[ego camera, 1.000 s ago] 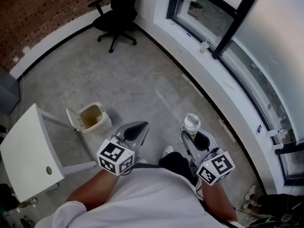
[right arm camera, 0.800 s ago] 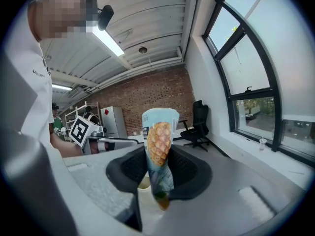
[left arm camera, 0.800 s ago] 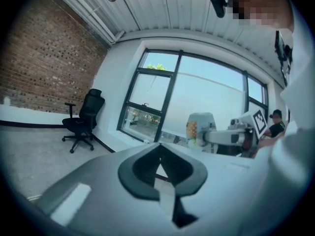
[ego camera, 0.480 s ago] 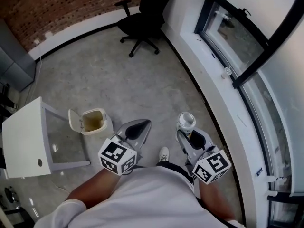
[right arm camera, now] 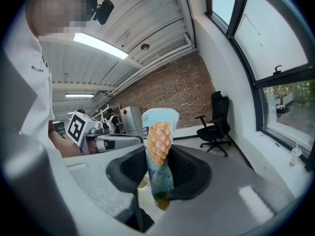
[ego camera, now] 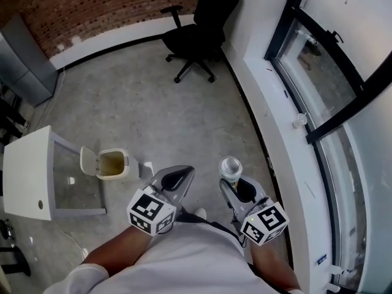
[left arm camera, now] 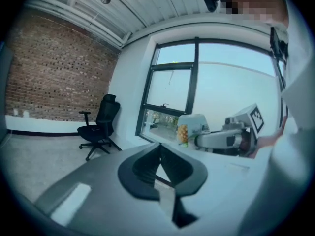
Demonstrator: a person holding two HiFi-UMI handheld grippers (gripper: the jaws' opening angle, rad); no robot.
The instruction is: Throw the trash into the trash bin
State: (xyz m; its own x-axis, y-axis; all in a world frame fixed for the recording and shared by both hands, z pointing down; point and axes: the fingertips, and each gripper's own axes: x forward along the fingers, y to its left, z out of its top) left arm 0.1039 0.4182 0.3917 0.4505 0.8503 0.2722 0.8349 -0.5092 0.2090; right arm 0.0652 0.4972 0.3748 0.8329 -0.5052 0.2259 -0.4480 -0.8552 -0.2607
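Observation:
The trash is a light-blue paper cup with a pineapple print (right arm camera: 158, 151), standing upright between the jaws of my right gripper (right arm camera: 160, 168), which is shut on it. From the head view the cup (ego camera: 231, 166) shows its open top above the right gripper (ego camera: 234, 185). My left gripper (ego camera: 174, 177) is shut with nothing in it; its tips meet in the left gripper view (left arm camera: 160, 144). The small beige trash bin (ego camera: 114, 164) stands on the floor with its lid (ego camera: 89, 161) flipped open, to the left of and beyond the left gripper. Neither gripper is over the bin.
A white table (ego camera: 24, 176) stands left of the bin. A black office chair (ego camera: 196, 41) sits at the far wall by the window. A grey cabinet (ego camera: 24, 63) is at the far left. The white window ledge (ego camera: 275, 103) runs along the right, with a small cup (ego camera: 300, 119) on it.
The whole view has swung: bin and table slid left in the picture, the chair moved toward the middle. Both grippers travelled with the person; the cup stays held in the right one.

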